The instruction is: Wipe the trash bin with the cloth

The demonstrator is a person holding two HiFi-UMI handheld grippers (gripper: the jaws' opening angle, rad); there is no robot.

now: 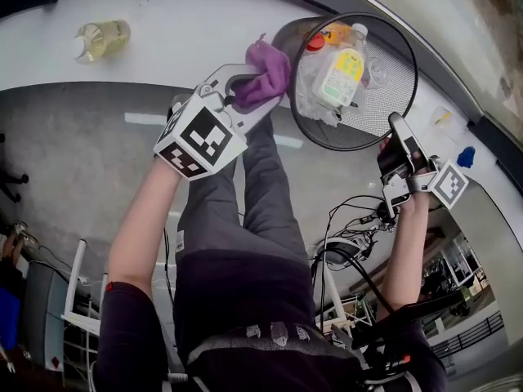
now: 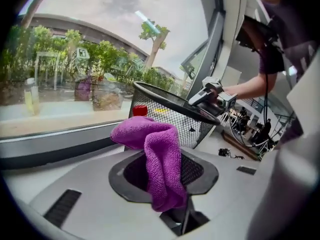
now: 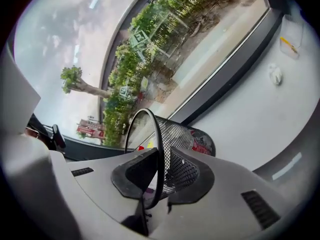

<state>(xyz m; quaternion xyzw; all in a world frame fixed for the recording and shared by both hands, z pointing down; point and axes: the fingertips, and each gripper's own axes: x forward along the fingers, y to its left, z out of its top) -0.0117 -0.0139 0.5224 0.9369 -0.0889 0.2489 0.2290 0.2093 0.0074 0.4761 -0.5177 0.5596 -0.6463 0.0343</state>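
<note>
Clerk: Where the room is concerned, what goes down first?

Checker: Item one: white ledge (image 1: 180, 31), curved, running under a wide window (image 2: 75, 59) with a dark frame. Trees (image 2: 155, 34) and shrubs stand outside under a cloudy sky. Item two: grey floor (image 1: 82, 162) below the ledge, with black cables (image 1: 351, 219) beside the person's legs.

Clerk: Loose stock on the ledge?

Checker: One bottle (image 1: 102, 39) of yellowish liquid, lying on its side, well apart from everything else. One small blue thing (image 1: 466, 156) at the far right, too small to name.

Clerk: Bin?

Checker: One black mesh bin (image 1: 392, 96), tipped, at the ledge's near edge. Whether its base rests there I cannot tell. Contents: a labelled bottle (image 1: 341, 76), a red cap (image 1: 315, 43) and clear plastic (image 1: 310, 88).

Clerk: Tools?

Checker: Left gripper (image 1: 253, 96), jaws clamped on a purple cloth (image 1: 265, 72). The cloth bunches above the jaws and sits up against the bin's outer wall by the rim. Right gripper (image 1: 400, 137), on the opposite side, jaws closed over the rim, with the mesh wall between the pads.
</note>
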